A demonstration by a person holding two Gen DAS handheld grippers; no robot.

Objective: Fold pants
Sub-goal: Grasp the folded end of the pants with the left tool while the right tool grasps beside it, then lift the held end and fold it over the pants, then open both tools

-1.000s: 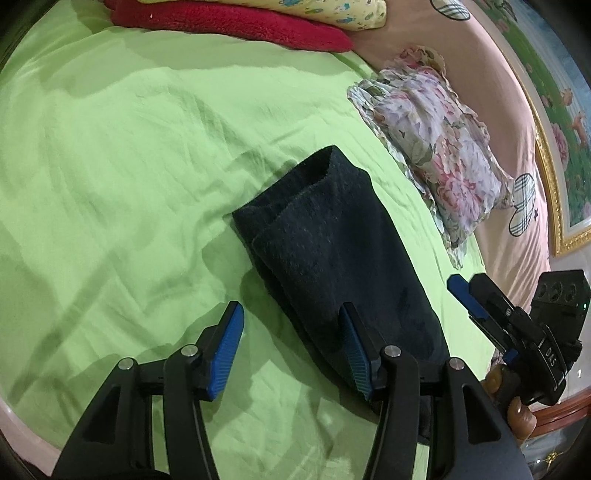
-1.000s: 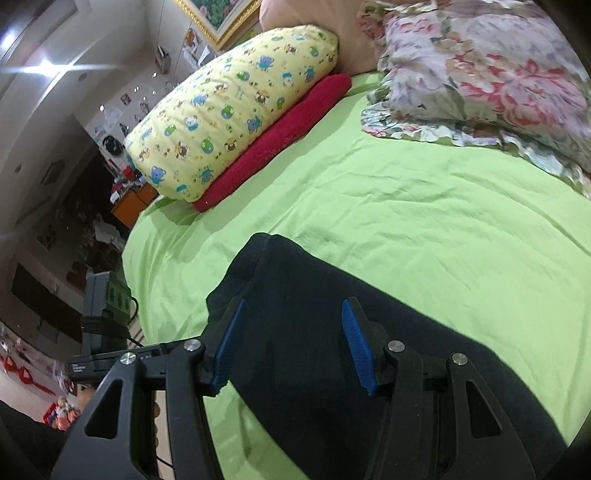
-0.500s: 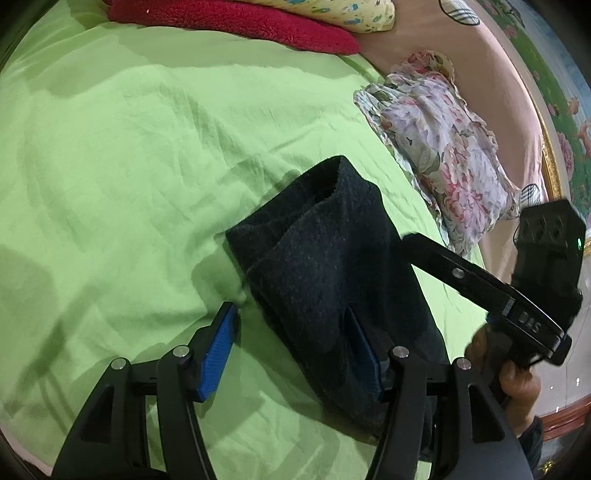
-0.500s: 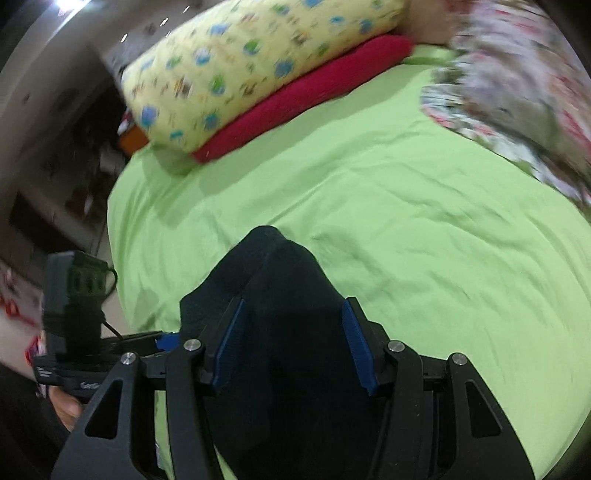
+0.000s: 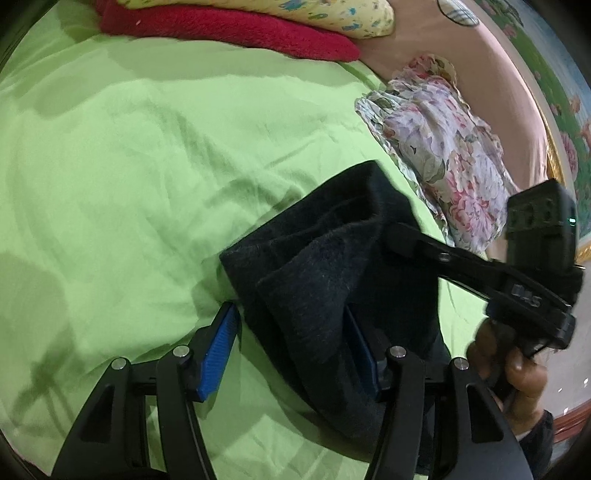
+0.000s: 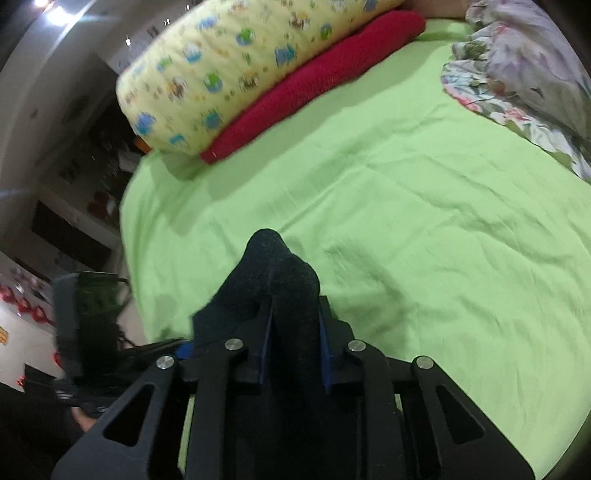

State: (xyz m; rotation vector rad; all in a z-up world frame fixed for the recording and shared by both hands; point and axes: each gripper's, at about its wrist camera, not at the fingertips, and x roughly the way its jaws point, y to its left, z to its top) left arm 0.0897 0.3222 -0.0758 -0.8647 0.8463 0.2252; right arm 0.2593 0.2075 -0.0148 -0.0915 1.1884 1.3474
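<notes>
Dark pants (image 5: 332,295): matt, fuzzy knit cloth. Green bed sheet (image 5: 147,166): smooth, softly creased cotton-like cloth. Red blanket (image 5: 229,29): rough, fleecy pile. Left gripper (image 5: 291,350): matt black plastic, ribbed blue pads (image 5: 218,354), shiny metal pins. Floral pillow (image 5: 443,147): thin printed cloth.

Left hand-held gripper (image 5: 291,350) angled downward, its blue-padded jaws spread wide; right hand-held gripper (image 6: 293,341), gripped by a bare hand (image 5: 513,373), has just closed its jaws tight on dark cloth
</notes>
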